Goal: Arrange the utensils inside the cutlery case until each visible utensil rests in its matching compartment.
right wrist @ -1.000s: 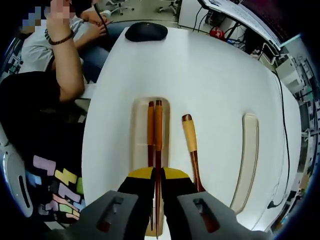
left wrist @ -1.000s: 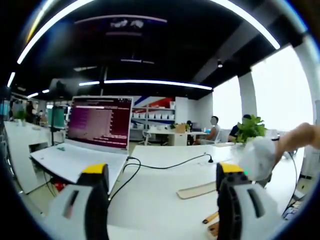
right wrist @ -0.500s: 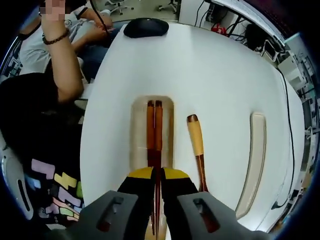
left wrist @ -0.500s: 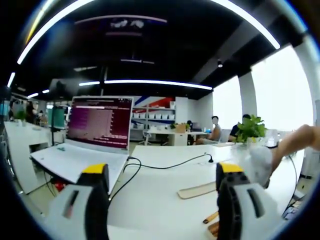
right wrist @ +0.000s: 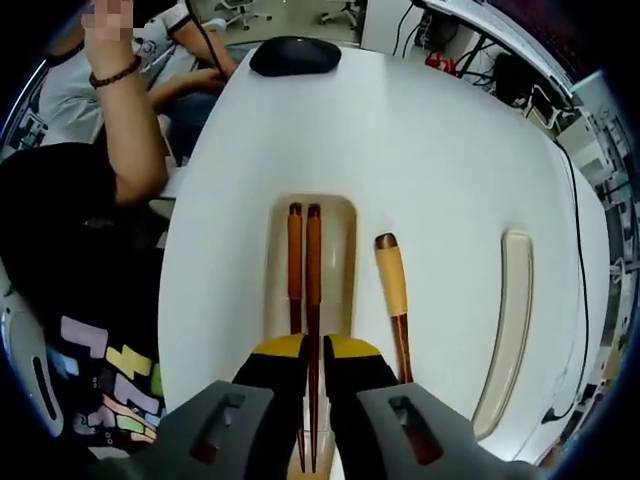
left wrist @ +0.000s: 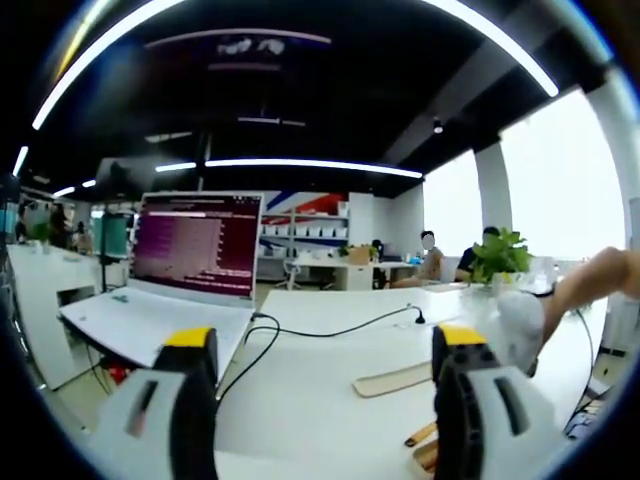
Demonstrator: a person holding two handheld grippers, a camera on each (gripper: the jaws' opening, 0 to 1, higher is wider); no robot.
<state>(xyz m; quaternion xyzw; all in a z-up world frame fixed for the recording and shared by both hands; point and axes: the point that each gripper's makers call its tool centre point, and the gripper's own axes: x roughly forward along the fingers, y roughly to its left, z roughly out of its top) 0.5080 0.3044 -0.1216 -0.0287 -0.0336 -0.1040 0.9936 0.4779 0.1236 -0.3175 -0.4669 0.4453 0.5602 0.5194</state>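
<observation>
The right gripper (right wrist: 312, 350) clamps a chopstick (right wrist: 313, 300) over the case (right wrist: 343, 262); the left gripper (left wrist: 318, 350) gapes wide above the white table (left wrist: 320, 370).

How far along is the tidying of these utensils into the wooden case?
Partly done. Two chopsticks lie in the open case; the right gripper has its jaws around one of them. The utensil with the light handle lies on the table beside the case, and the lid is off.
</observation>
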